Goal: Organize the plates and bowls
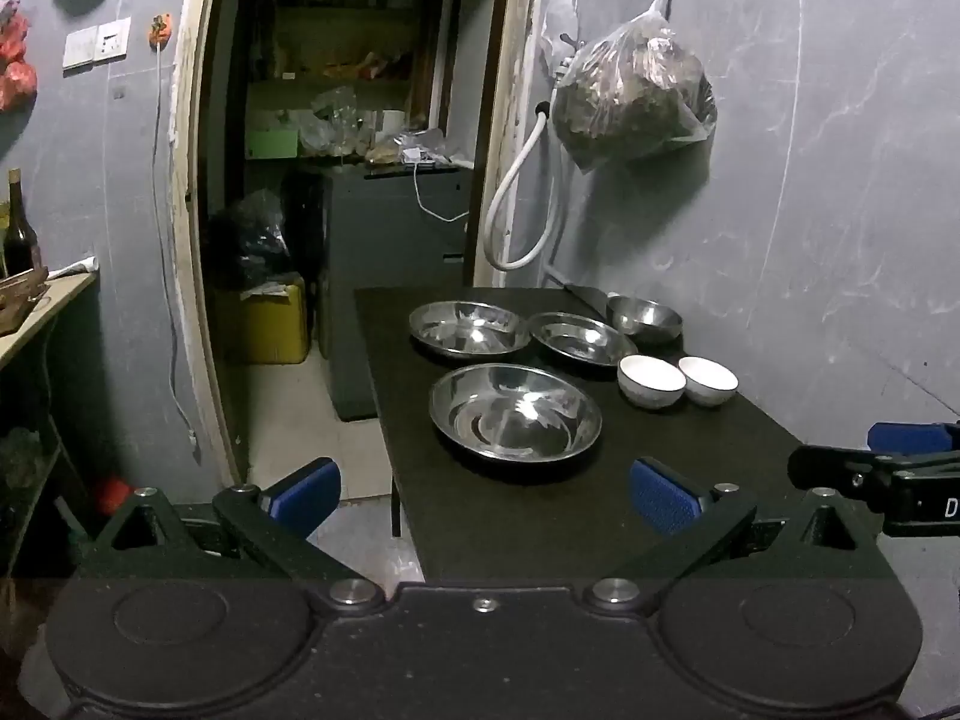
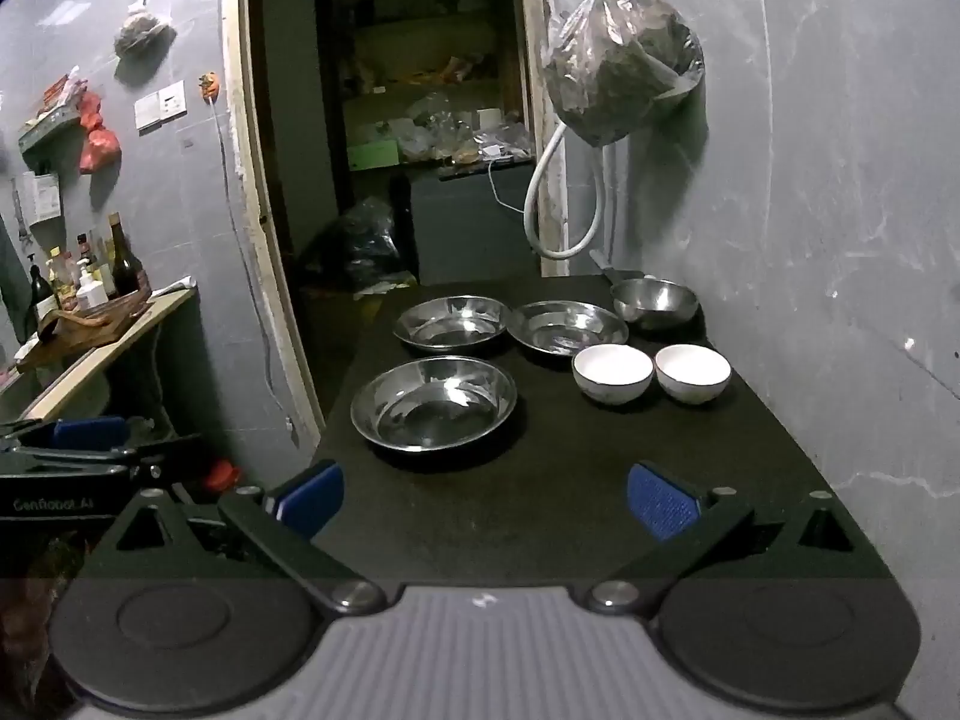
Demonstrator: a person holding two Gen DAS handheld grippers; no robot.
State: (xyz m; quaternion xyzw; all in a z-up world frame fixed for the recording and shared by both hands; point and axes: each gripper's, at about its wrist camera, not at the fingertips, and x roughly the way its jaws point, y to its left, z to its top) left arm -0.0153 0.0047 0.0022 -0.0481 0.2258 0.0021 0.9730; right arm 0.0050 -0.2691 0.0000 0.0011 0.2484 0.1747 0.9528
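On the black table (image 1: 540, 516) (image 2: 540, 510) lie three steel plates: a large near plate (image 1: 515, 411) (image 2: 433, 403), a far left plate (image 1: 469, 328) (image 2: 453, 321) and a far middle plate (image 1: 579, 337) (image 2: 567, 327). A steel bowl (image 1: 645, 317) (image 2: 655, 302) stands at the back by the wall. Two white bowls (image 1: 651, 381) (image 1: 708, 381) (image 2: 612, 373) (image 2: 693, 372) sit side by side at the right. My left gripper (image 1: 486, 495) is open over the table's near left edge, holding nothing. My right gripper (image 2: 486, 498) is open over the near table, short of the large plate; in the left wrist view it shows at the right edge (image 1: 888, 468).
A grey tiled wall (image 2: 810, 240) borders the table's right side, with a hanging plastic bag (image 1: 633, 93) (image 2: 621, 75) and a white hose (image 1: 516, 210) above the far end. A dark doorway (image 1: 360, 150) opens left of the table. A side shelf with bottles (image 2: 90, 294) stands at far left.
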